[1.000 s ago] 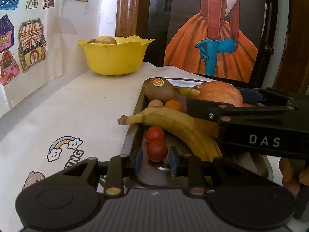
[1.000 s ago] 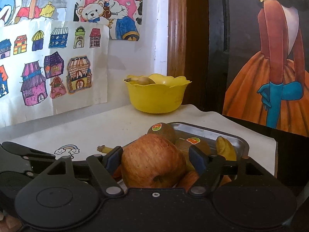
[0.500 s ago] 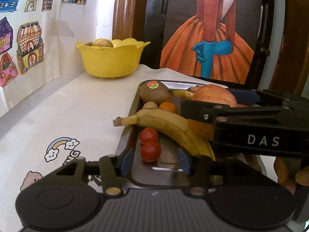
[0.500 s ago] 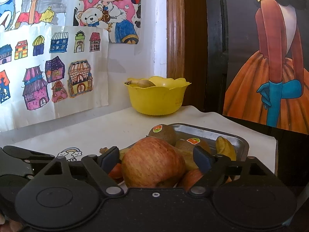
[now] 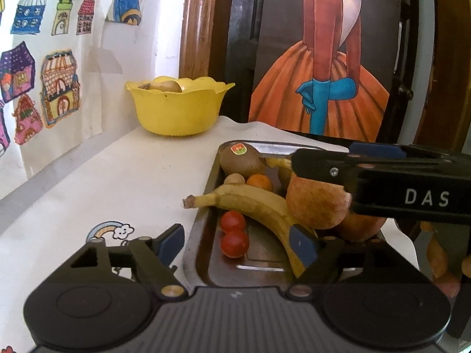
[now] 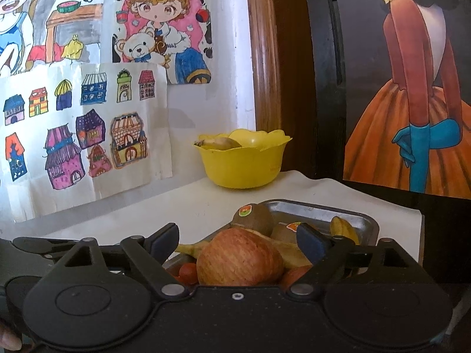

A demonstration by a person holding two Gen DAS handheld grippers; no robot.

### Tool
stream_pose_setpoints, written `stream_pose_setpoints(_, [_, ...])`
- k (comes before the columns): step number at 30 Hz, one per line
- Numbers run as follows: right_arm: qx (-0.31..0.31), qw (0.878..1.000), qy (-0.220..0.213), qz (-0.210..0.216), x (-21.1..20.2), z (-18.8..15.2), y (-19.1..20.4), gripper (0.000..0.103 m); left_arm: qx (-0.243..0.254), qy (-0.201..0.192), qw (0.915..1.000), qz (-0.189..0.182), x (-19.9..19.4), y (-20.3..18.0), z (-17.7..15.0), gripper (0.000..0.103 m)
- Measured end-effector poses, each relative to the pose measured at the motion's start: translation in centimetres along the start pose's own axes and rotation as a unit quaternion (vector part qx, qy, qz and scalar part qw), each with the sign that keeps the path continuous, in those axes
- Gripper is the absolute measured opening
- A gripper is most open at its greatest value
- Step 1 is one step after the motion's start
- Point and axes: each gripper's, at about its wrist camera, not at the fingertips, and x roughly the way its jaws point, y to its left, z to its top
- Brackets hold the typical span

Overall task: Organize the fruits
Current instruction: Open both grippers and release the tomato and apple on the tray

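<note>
White cloth covered the table (image 5: 123, 176), with a yellow scalloped plastic bowl (image 5: 176, 111) at its far end holding a banana. Nearer sat a rectangular steel tray (image 5: 212, 253) of fruit. The left gripper (image 5: 238, 242) hung at the tray's near edge, jaws wide apart, empty. The right gripper (image 6: 237, 242) stood spread around a large red apple (image 6: 238, 260), pads clear of it. Left of the apple lay a long yellow banana (image 5: 253, 206), a brown stickered kiwi (image 5: 241, 160) beyond, two cherry tomatoes (image 5: 234, 234) nearest.
</note>
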Motion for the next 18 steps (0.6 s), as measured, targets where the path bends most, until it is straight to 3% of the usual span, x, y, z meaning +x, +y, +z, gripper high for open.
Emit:
stream_pose_setpoints(4, [0.007, 1.0, -0.007, -0.007, -0.6, 0.1, -0.1, 0.098, 0.002, -0.009, 0.9999, 0.004, -0.7, 0.2, 0.1, 0.093])
stream_pose_setpoints(12, [0.014, 0.999, -0.02, -0.022, -2.8, 0.3, 0.2, 0.099, -0.002, -0.028, 0.9994, 0.022, -2.8, 1.2, 0.0, 0.102])
stream_pose_setpoints(18, [0.02, 0.999, -0.032, -0.034, -4.5, 0.5, 0.5, 0.102, -0.013, -0.04, 0.9985, 0.035, -4.4, 2.0, -0.1, 0.102])
